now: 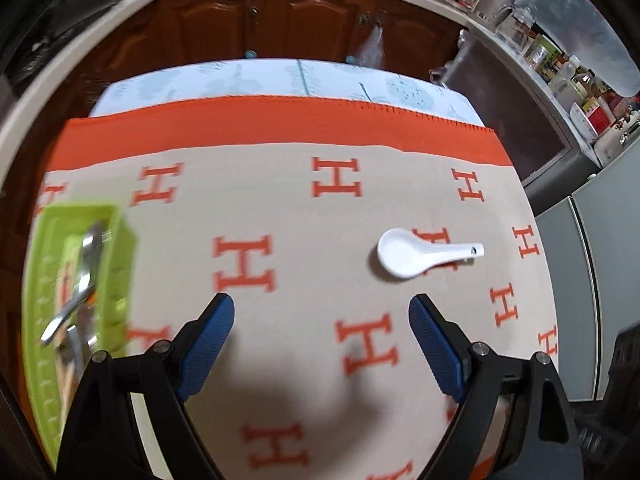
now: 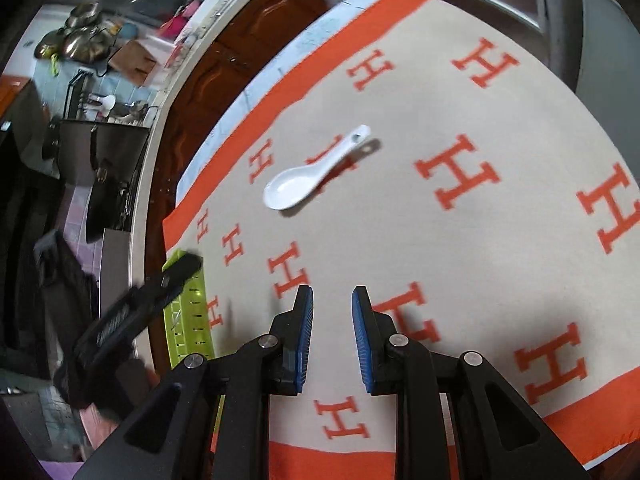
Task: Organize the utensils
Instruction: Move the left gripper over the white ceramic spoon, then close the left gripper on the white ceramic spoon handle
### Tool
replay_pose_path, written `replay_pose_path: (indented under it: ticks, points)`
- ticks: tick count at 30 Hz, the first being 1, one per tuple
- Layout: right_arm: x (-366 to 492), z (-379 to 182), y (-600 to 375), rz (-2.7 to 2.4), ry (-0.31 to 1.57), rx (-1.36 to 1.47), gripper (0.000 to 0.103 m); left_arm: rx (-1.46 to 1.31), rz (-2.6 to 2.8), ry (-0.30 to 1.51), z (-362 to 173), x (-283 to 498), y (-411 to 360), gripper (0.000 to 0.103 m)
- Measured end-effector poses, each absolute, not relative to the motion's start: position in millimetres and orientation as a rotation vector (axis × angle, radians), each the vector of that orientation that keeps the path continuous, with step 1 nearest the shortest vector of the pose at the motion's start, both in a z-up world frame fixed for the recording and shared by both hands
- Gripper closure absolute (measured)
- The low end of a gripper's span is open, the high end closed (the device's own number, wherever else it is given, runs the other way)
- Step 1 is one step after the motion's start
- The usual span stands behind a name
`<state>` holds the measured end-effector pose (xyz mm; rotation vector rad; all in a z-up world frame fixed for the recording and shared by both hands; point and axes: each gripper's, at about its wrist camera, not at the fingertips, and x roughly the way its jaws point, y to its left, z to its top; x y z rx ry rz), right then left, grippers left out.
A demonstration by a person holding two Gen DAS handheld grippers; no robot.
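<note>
A big cloth point(image 1: 280, 216) with orange H letters is covering the table. At its left edge a green tray point(image 1: 116, 248) is sitting with shiny metal utensils point(image 1: 86, 268) inside. A white spoon point(image 1: 416, 256) is lying alone on the cloth, well apart from the tray.

The left tongs point(image 1: 321, 306) are hanging wide apart, holding nothing, near the spoon. The right tongs point(image 2: 333, 300) are standing only a little apart, also holding nothing.

It looks like the spoon is waiting to be picked up. One pair of tongs needs to go around its handle. The only writing to read is the letter H.
</note>
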<state>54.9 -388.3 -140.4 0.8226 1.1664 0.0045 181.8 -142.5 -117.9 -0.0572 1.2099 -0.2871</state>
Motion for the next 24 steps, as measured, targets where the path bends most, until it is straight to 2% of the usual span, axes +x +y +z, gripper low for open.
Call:
replay_pose_path:
  ticks: [4,10,15,16,17,18,20,24]
  points:
    - [53.7,-154.4,-397.7,-0.007,1.177,0.84,0.083,-0.08,-0.327,1.24,-139.0,200.0,-163.0,0.016]
    - [55.8,-162.6,-395.3,-0.015,1.178,0.852,0.083,-0.116,-0.352,1.27,-158.8,218.5,-180.6,0.03]
    - [53.5,-164.5,-392.6,-0.004,1.184,0.863,0.083,-0.172,-0.386,1.308,-172.1,225.6,-186.7,0.064]
    - [53.7,-165.0,-391.2,-0.002,1.186,0.865,0.083,-0.164,-0.386,1.306,-172.8,225.5,-188.0,0.066]
    - [54.0,-165.8,-390.6,-0.001,1.187,0.867,0.083,-0.155,-0.384,1.295,-172.3,225.0,-189.0,0.073]
    - [54.7,-166.6,-390.0,0.001,1.186,0.869,0.083,-0.155,-0.391,1.293,-172.7,224.8,-190.2,0.093]
    - [55.8,-167.6,-389.6,0.001,1.183,0.871,0.083,-0.181,-0.405,1.309,-174.6,224.5,-189.2,0.097]
    - [54.3,-166.8,-388.3,0.0,1.184,0.87,0.083,-0.227,-0.4,1.318,-170.9,217.2,-181.8,0.1]
